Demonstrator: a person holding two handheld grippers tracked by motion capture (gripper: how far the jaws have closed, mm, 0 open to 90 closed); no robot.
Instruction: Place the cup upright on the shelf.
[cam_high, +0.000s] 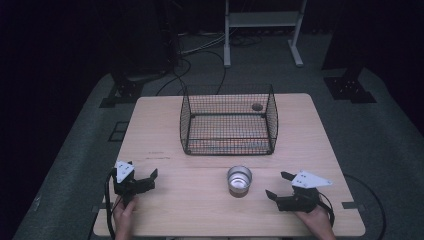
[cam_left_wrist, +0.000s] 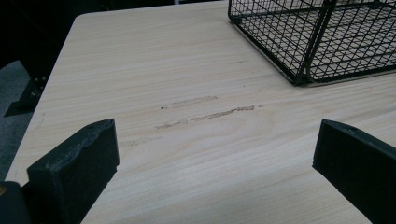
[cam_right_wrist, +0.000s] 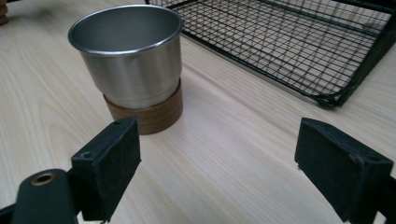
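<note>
Both hands rest low on the table (cam_high: 200, 210), left gripper (cam_high: 145, 181) and right gripper (cam_high: 278, 186) spread wide, grasping nothing.

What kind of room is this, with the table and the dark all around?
Probably a lab or recording room, not a home. A bare wooden table stands on grey carpet with cables trailing across the floor, and black stands sit around it. A person holds two grippers, left and right.
</note>
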